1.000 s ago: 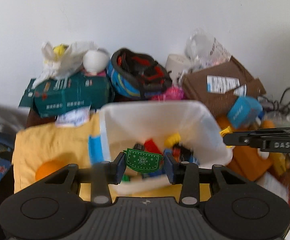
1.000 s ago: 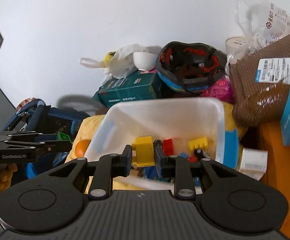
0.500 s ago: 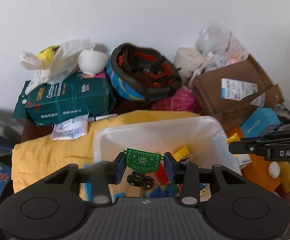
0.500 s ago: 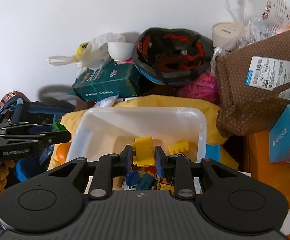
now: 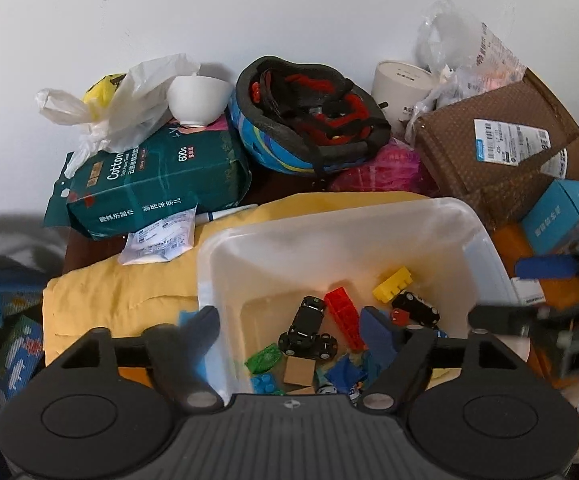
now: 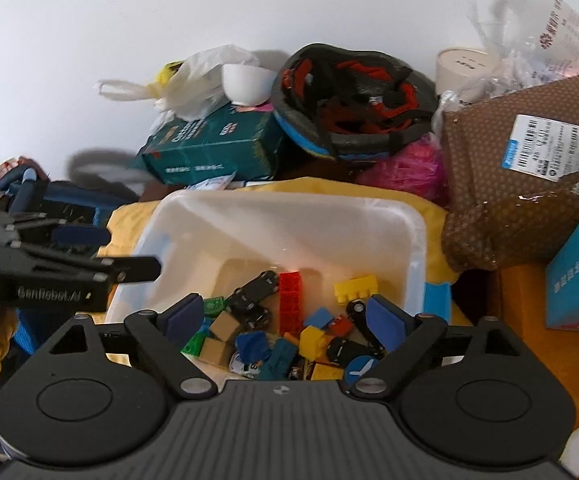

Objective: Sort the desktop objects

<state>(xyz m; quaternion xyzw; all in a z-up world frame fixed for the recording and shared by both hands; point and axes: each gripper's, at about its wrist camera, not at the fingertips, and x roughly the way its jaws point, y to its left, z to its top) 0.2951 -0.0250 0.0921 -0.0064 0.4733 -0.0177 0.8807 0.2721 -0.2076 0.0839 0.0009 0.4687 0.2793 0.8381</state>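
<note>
White wall backs a cluttered desk. Going left to right along the back: a plastic bag (image 5: 129, 100), a white bowl (image 5: 198, 98) on a green pack (image 5: 157, 184), a helmet (image 5: 309, 120), a paper cup (image 5: 399, 88) and a brown box (image 5: 501, 152), with a blue carton (image 5: 561, 216) lower right. In front, a clear tub (image 5: 329, 240) sits on yellow cloth (image 5: 129, 292).

Left gripper (image 5: 301, 332) hangs over the tub with its jaws spread wide and nothing between them. Right gripper (image 6: 281, 316) is likewise spread and empty over the tub. Inside the tub lie a green piece (image 6: 214, 305), a black toy car (image 6: 253, 300), a red brick (image 6: 289, 300), a yellow brick (image 6: 355, 288) and a jumble of blue, tan and yellow blocks near the front wall.
</note>
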